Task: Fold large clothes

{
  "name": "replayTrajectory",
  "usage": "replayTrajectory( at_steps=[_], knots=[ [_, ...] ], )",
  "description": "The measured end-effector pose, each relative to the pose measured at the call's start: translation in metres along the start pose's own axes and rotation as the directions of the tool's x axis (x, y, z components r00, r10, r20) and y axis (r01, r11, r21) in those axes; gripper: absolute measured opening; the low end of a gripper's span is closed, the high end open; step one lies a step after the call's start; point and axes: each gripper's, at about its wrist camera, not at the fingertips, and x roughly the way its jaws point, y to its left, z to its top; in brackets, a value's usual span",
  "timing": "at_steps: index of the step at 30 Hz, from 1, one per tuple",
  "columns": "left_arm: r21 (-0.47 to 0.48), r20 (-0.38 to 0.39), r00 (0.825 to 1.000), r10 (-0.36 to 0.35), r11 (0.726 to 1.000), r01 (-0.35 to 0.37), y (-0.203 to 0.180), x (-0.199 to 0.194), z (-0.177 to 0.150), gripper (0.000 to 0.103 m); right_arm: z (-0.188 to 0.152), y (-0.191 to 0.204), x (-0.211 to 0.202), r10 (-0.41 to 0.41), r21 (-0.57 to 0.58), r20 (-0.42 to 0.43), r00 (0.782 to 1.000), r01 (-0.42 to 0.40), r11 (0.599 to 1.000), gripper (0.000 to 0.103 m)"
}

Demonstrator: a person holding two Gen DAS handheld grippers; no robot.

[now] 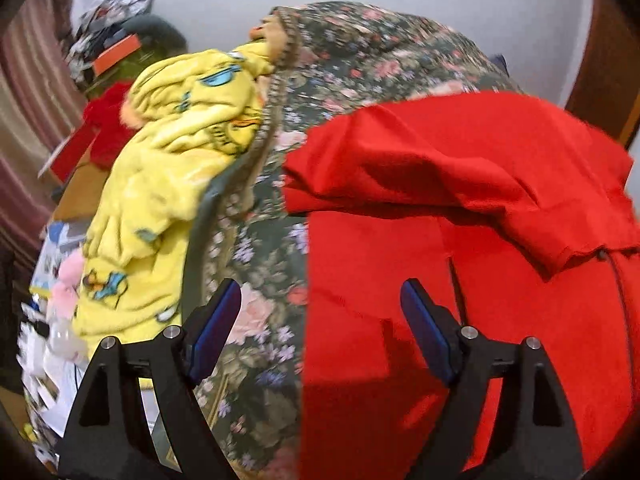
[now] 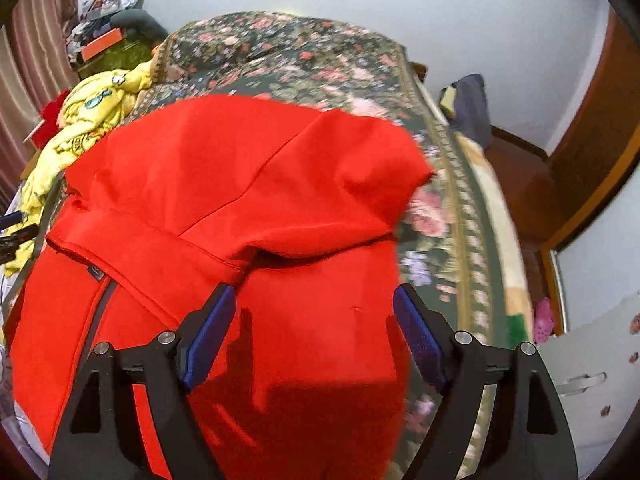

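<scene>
A large red garment [image 1: 460, 208] lies on a floral bedspread [image 1: 360, 52], its far part folded back over the near part. In the right wrist view the red garment [image 2: 240, 184] fills the middle, with a dark zipper line at its left. My left gripper [image 1: 320, 304] is open and empty, hovering over the garment's left edge. My right gripper [image 2: 314, 308] is open and empty, above the garment's near right part. The left gripper's tip [image 2: 12, 220] shows at the far left of the right wrist view.
A yellow cartoon-print fleece [image 1: 168, 168] lies heaped on the bed's left side. Boxes and clutter [image 1: 108, 48] stand beyond it by a striped curtain. The bed's right edge [image 2: 472, 240] drops to a wooden floor, with a white drawer unit [image 2: 592, 372] and a wooden door nearby.
</scene>
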Motion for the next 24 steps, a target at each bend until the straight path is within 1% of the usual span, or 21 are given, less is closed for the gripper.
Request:
replayTrajectory(
  at_steps=[2,4,7,9,12,14,17,19,22,23,24],
  knots=[
    [-0.051,-0.024,0.999,-0.038,0.998,0.037,0.012,0.0,-0.005,0.082,-0.006,-0.01,-0.006,0.034,0.023,-0.008,0.999,-0.034,0.999,0.078],
    [-0.107,-0.076,0.993,-0.085,0.991,0.077,0.023,0.005,-0.017,0.082,-0.016,-0.019,-0.006,0.058,0.057,-0.037,0.998,-0.056,0.997,0.078],
    [-0.201,-0.152,0.972,-0.179,0.968,0.147,0.035,0.014,-0.042,0.082,-0.033,-0.032,-0.005,0.092,0.125,-0.08,0.993,-0.081,0.989,0.078],
    [-0.255,-0.186,0.952,-0.245,0.947,0.194,0.038,0.02,-0.058,0.082,-0.045,-0.039,-0.007,0.112,0.167,-0.095,0.989,-0.095,0.981,0.078],
    [-0.313,-0.197,0.934,-0.298,0.922,0.229,0.04,0.023,-0.077,0.082,-0.058,-0.045,-0.011,0.111,0.191,-0.102,0.989,-0.091,0.977,0.078],
    [-0.329,-0.198,0.934,-0.299,0.917,0.223,0.041,0.023,-0.084,0.082,-0.066,-0.047,-0.011,0.119,0.193,-0.124,0.985,-0.093,0.977,0.078],
    [-0.326,-0.195,0.935,-0.297,0.918,0.224,0.037,0.019,-0.089,0.082,-0.073,-0.049,-0.01,0.139,0.206,-0.147,0.979,-0.107,0.973,0.078],
    [-0.324,-0.189,0.936,-0.298,0.918,0.227,0.033,0.015,-0.091,0.082,-0.076,-0.046,-0.013,0.137,0.197,-0.139,0.981,-0.109,0.974,0.079],
    [-0.302,-0.194,0.939,-0.285,0.928,0.219,0.025,0.014,-0.093,0.081,-0.08,-0.038,-0.016,0.143,0.179,-0.113,0.983,-0.121,0.976,0.081],
    [-0.297,-0.198,0.937,-0.289,0.928,0.224,0.022,0.013,-0.094,0.078,-0.081,-0.035,-0.016,0.137,0.173,-0.103,0.985,-0.118,0.978,0.081],
    [-0.301,-0.197,0.929,-0.314,0.921,0.248,0.019,0.012,-0.095,0.068,-0.083,-0.033,-0.016,0.133,0.17,-0.096,0.986,-0.116,0.979,0.081]
  ],
)
